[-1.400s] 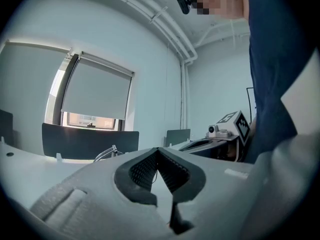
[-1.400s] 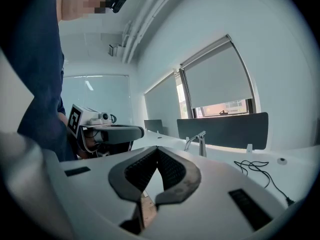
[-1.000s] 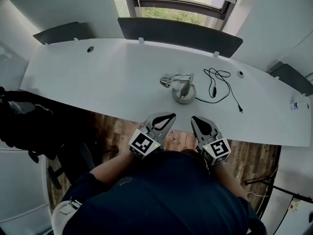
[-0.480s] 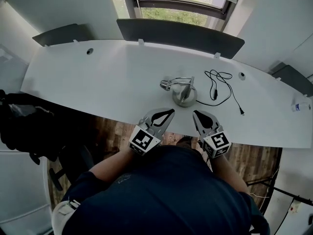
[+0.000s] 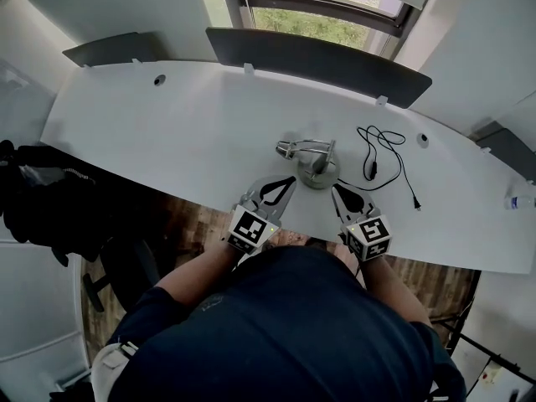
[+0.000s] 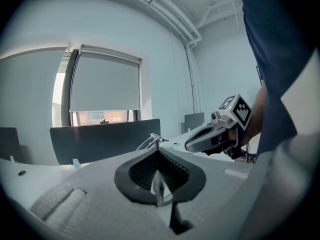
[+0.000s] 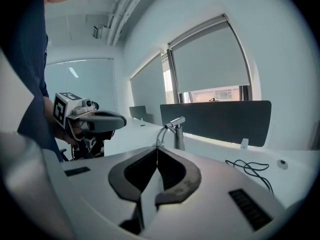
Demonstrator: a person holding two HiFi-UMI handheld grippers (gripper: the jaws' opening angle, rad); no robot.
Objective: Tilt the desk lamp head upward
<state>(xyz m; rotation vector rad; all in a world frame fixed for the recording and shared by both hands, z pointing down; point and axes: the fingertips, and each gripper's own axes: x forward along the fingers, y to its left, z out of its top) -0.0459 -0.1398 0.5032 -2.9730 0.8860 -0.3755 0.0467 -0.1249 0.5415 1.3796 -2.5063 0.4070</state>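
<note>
A small silver desk lamp (image 5: 311, 162) stands on the white desk (image 5: 167, 132) near its front edge, its round base (image 5: 319, 174) to the right and its head (image 5: 286, 150) reaching left. My left gripper (image 5: 289, 182) is shut and empty, its tip just short of the base on the left. My right gripper (image 5: 336, 190) is also shut and empty, right of the base. In the left gripper view the lamp (image 6: 151, 140) peeks over the closed jaws (image 6: 158, 151). The right gripper view shows the lamp (image 7: 172, 129) beyond its closed jaws (image 7: 157, 149).
A black power cable (image 5: 381, 153) lies coiled right of the lamp. A dark partition panel (image 5: 318, 57) lines the desk's far edge under the window. A black chair (image 5: 42, 212) stands at the left. A small bottle (image 5: 519, 199) sits at the desk's right end.
Both grippers have moved forward over the desk's front edge, closer to the lamp base. Both stayed shut. The lamp has not moved.
</note>
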